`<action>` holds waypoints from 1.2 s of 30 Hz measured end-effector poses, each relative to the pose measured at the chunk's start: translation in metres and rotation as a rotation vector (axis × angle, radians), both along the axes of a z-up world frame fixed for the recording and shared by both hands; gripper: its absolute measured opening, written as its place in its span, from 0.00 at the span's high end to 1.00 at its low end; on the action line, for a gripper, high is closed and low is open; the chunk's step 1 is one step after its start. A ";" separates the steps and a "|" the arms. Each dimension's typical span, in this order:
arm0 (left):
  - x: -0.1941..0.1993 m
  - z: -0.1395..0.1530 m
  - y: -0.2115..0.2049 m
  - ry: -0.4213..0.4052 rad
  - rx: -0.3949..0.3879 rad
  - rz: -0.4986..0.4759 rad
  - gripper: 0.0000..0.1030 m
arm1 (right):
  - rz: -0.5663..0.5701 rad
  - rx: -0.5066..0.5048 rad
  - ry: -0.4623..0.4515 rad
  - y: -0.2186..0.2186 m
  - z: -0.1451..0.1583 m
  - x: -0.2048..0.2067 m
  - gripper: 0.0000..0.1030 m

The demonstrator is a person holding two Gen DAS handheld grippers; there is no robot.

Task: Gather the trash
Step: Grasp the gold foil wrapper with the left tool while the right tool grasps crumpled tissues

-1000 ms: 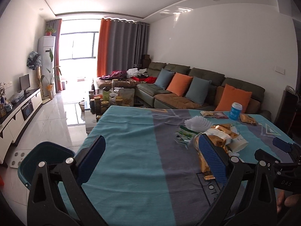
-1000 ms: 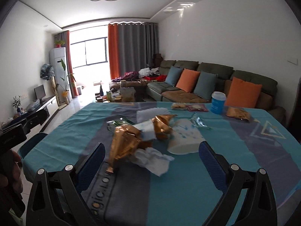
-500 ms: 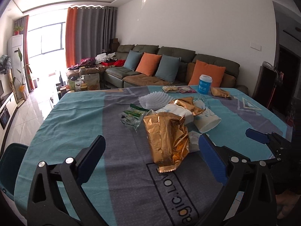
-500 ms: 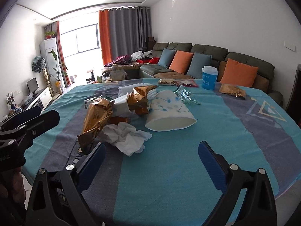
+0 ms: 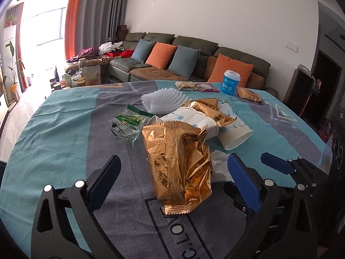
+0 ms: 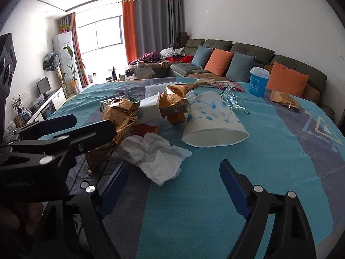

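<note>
From my left wrist view, the left gripper [image 5: 172, 170] stands spread wide, its blue pads on either side of a gold foil wrapper [image 5: 179, 164] at centre frame without pressing it. That wrapper lies on the blue-and-grey tablecloth [image 5: 64, 151], with a green cow-print packet [image 5: 127, 125] to its upper left and a tipped paper cup [image 5: 235, 133] to its upper right. In my right wrist view, the right gripper [image 6: 172, 181] has its jaws closing, still apart, with the edge of a crumpled white tissue [image 6: 155, 155] just above the gap and untouched. A flattened paper cup [image 6: 213, 120] lies right of centre, and a blue canister [image 6: 258, 84] stands upright near the sofa [image 6: 248, 54] at upper right.
</note>
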State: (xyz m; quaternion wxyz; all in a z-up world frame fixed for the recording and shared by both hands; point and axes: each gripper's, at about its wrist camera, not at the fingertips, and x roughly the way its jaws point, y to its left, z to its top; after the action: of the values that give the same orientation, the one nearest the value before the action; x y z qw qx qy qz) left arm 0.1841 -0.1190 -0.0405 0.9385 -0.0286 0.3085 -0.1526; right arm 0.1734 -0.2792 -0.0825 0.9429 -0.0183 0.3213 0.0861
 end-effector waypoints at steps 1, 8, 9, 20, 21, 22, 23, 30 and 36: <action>0.004 -0.001 0.000 0.009 -0.008 -0.003 0.05 | 0.005 0.002 0.005 0.002 0.000 0.001 0.23; 0.027 -0.009 -0.005 0.052 -0.032 -0.020 0.11 | 0.018 0.016 0.039 0.007 -0.001 0.014 0.36; 0.029 -0.010 -0.005 0.057 -0.031 -0.025 0.17 | 0.017 0.017 0.043 0.007 -0.001 0.015 0.39; 0.036 -0.018 -0.003 0.091 -0.058 -0.050 0.47 | 0.037 0.051 0.086 0.008 -0.006 0.025 0.77; 0.035 -0.018 -0.001 0.093 -0.067 -0.050 0.51 | 0.037 0.053 0.085 0.008 -0.005 0.024 0.80; 0.034 -0.018 0.001 0.092 -0.074 -0.051 0.52 | 0.038 0.057 0.084 0.008 -0.005 0.024 0.82; 0.032 -0.018 0.002 0.090 -0.073 -0.054 0.56 | 0.040 0.060 0.082 0.008 -0.004 0.023 0.87; 0.017 -0.010 0.015 0.059 -0.099 -0.057 0.63 | 0.032 0.068 0.059 0.006 0.003 0.017 0.97; 0.000 0.003 0.027 0.020 -0.113 -0.049 0.64 | 0.035 0.066 0.019 0.007 0.017 0.005 0.97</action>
State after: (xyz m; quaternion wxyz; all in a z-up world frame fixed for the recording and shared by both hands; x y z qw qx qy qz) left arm 0.1846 -0.0921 -0.0379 0.9282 -0.0756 0.3094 -0.1922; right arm 0.1782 -0.2724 -0.0658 0.9382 0.0078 0.3269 0.1133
